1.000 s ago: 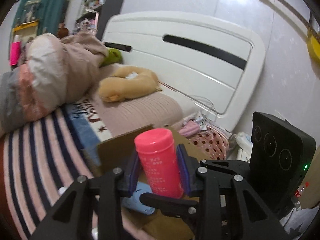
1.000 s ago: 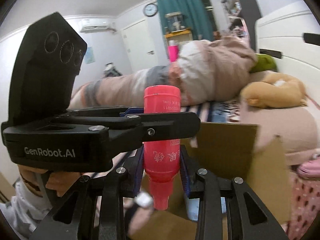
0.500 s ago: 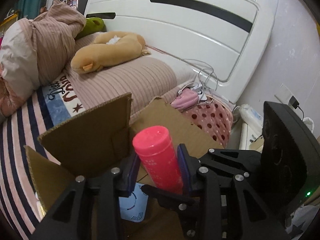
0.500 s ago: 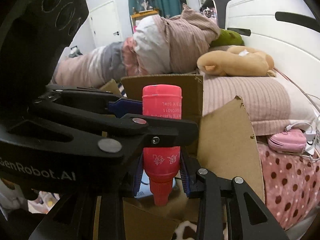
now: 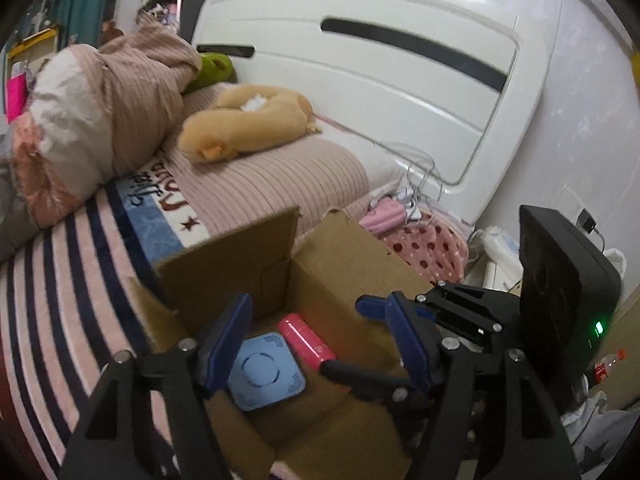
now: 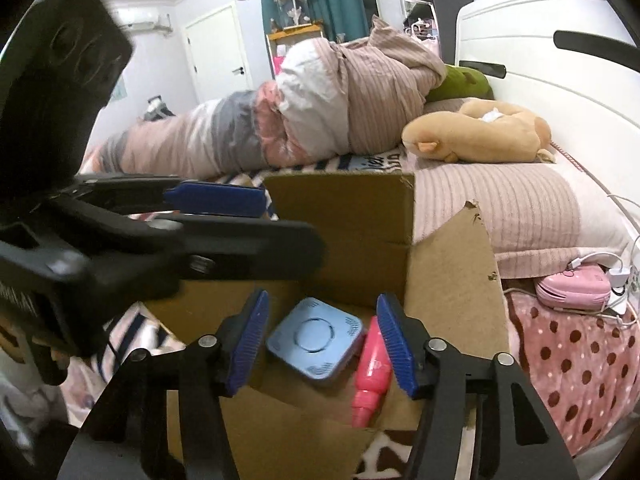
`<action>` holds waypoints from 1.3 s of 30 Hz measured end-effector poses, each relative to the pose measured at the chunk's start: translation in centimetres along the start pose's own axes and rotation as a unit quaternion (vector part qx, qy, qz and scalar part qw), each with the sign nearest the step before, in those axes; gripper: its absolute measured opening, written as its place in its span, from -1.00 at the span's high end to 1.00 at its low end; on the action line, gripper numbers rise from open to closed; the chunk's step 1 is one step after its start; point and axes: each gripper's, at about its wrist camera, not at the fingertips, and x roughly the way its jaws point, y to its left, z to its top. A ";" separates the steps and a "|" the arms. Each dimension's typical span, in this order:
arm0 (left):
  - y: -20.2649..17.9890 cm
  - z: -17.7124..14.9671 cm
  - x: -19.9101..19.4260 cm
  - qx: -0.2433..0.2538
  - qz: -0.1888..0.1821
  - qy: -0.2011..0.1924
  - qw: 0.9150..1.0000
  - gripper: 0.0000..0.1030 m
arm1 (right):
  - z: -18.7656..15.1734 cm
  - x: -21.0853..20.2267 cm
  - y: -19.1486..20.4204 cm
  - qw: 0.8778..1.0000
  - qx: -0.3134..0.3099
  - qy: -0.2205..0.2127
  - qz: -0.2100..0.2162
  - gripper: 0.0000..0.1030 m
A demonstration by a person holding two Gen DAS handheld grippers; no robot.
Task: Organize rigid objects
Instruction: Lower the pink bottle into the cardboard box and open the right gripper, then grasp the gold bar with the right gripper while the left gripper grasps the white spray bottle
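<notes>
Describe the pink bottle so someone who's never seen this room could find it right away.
Find the open cardboard box at the side of the bed, near the white headboard. On its floor, the pink bottle lies on its side beside a flat, light blue square device. It is the only pink, cylindrical thing in there, narrowing to a cap.

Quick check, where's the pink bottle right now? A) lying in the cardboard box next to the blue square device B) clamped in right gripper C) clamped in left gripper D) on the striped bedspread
A. The pink bottle lies on the floor of the cardboard box beside the blue square device; the left gripper and right gripper are both open with nothing between their pads.
</notes>
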 end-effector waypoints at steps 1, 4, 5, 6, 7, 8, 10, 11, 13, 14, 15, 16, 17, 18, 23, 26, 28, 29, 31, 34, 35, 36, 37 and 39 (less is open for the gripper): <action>0.4 -0.2 -1.0 -0.004 0.002 -0.008 1.000 -0.31 | 0.2 -0.3 0.4 1.000 -0.001 -0.004 0.006 -0.04; 1.9 -1.1 -4.3 -0.018 0.033 -0.030 0.999 -0.46 | 0.7 -1.3 2.0 0.999 -0.013 -0.019 0.030 -0.04; 2.5 -1.5 -5.4 -0.019 0.047 -0.037 0.998 -0.46 | 0.9 -1.6 2.7 0.999 -0.016 -0.026 0.039 -0.04; 3.1 -2.0 -6.4 -0.022 0.059 -0.043 0.997 -0.46 | 1.0 -1.9 3.5 0.998 -0.021 -0.034 0.045 -0.04; 3.9 -2.5 -7.6 -0.027 0.070 -0.049 0.996 -0.46 | 1.2 -2.1 4.4 0.998 -0.028 -0.042 0.045 -0.04; 4.9 -3.2 -8.7 -0.035 0.081 -0.055 0.995 -0.47 | 1.4 -2.2 5.3 0.997 -0.037 -0.050 0.040 -0.04; 6.5 -4.5 -10.4 -0.047 0.099 -0.061 0.992 -0.47 | 1.7 -2.1 7.5 0.996 -0.059 -0.059 0.043 -0.04; 7.5 -5.4 -11.3 -0.052 0.111 -0.066 0.990 -0.47 | 1.9 -1.8 8.7 0.995 -0.066 -0.059 0.054 -0.04; 9.1 -6.9 -12.4 -0.062 0.129 -0.071 0.987 -0.48 | 2.1 -1.0 10.6 0.993 -0.071 -0.052 0.080 -0.04; 10.3 -7.9 -13.2 -0.070 0.140 -0.074 0.985 -0.48 | 2.2 -0.6 11.7 0.992 -0.076 -0.047 0.093 -0.04; 11.1 -8.7 -13.7 -0.076 0.146 -0.076 0.983 -0.48 | 2.2 0.0 12.9 0.990 -0.084 -0.041 0.104 -0.04; 12.0 -9.5 -14.1 -0.082 0.152 -0.078 0.982 -0.48 | 2.0 0.6 14.2 0.989 -0.096 -0.035 0.110 -0.04; 13.1 -10.5 -14.5 -0.091 0.160 -0.080 0.980 -0.48 | 1.9 1.3 15.4 0.987 -0.107 -0.028 0.116 -0.04; 14.0 -11.4 -14.8 -0.098 0.167 -0.080 0.978 -0.48 | 1.7 2.2 16.5 0.985 -0.117 -0.015 0.125 -0.04; 18.6 -16.0 -14.6 -0.133 0.180 -0.068 0.972 -0.48 | 0.1 8.3 20.8 0.976 -0.138 0.076 0.152 -0.04; 20.8 -18.8 -13.6 -0.165 0.173 -0.051 0.970 -0.48 | -1.3 12.4 21.4 0.970 -0.144 0.128 0.146 -0.02; 21.6 -20.4 -12.8 -0.180 0.164 -0.043 0.969 -0.48 | -2.6 14.9 21.4 0.966 -0.149 0.161 0.138 0.07; 21.8 -21.6 -12.4 -0.190 0.149 -0.037 0.970 -0.48 | -3.0 15.8 21.2 0.964 -0.151 0.172 0.133 0.09; 21.8 -23.2 -11.3 -0.205 0.109 -0.026 0.972 -0.47 | -3.8 17.8 20.9 0.960 -0.156 0.196 0.127 0.20; 20.7 -25.0 -9.5 -0.205 0.062 -0.007 0.977 -0.47 | -4.4 20.0 20.4 0.955 -0.159 0.215 0.130 0.23; 20.2 -25.4 -9.0 -0.203 0.055 -0.003 0.978 -0.47 | -4.5 20.5 20.3 0.954 -0.158 0.217 0.132 0.31; 19.8 -25.7 -8.5 -0.202 0.046 -0.001 0.978 -0.47 | -4.7 21.0 20.1 0.954 -0.155 0.219 0.135 0.45; 19.3 -25.9 -8.2 -0.200 0.037 0.000 0.979 -0.47 | -4.7 21.4 19.9 0.955 -0.148 0.215 0.137 0.47; 18.7 -26.3 -7.3 -0.200 0.021 0.006 0.980 -0.46 | -4.4 21.5 19.3 0.960 -0.123 0.208 0.143 0.49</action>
